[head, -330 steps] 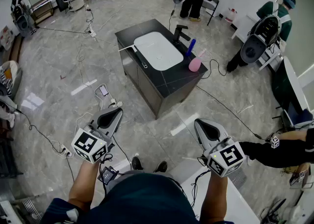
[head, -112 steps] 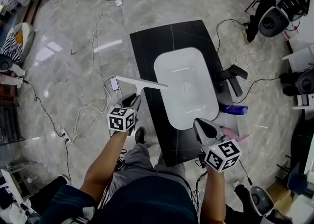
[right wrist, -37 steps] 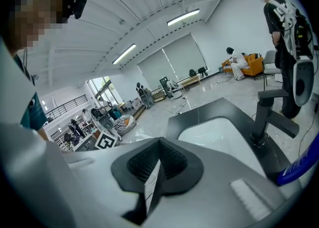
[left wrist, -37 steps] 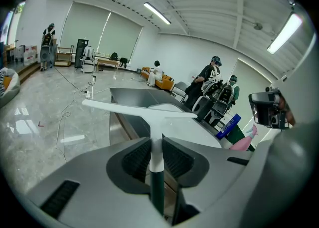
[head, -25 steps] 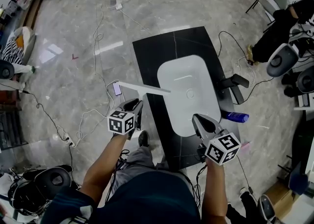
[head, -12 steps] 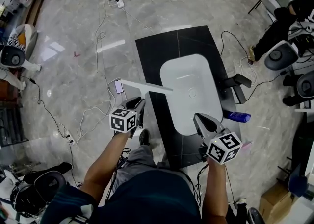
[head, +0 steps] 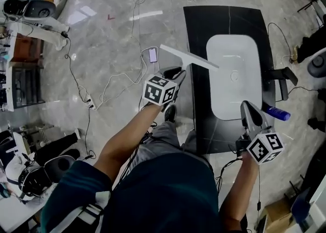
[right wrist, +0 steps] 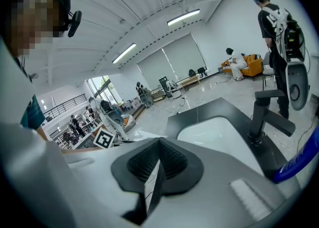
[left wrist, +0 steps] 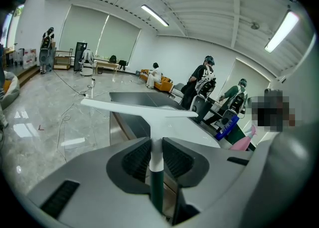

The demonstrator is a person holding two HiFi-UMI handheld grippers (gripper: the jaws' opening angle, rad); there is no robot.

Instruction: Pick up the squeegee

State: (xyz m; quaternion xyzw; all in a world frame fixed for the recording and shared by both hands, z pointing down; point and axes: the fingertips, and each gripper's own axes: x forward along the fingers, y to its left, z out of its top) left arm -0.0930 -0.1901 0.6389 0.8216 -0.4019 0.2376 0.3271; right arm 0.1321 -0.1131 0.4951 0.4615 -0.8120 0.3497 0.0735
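In the head view, the whole scene is sitting further right than half a second ago, yet the squeegee (head: 189,57) is keeping its place in the left gripper (head: 175,73). Its white blade is hanging clear of the counter (head: 202,120), one tip over the left rim of the basin (head: 234,92). Judged from this, the pickup is holding and the task is looking complete. The left forearm is reaching forward, gripper tipped downward. In the left gripper view, the ribbed pads are clamping the squeegee's handle, blade crosswise ahead, left of the basin. In the right gripper view, the right gripper (right wrist: 159,152) is resting closed and empty, pointing toward the basin.
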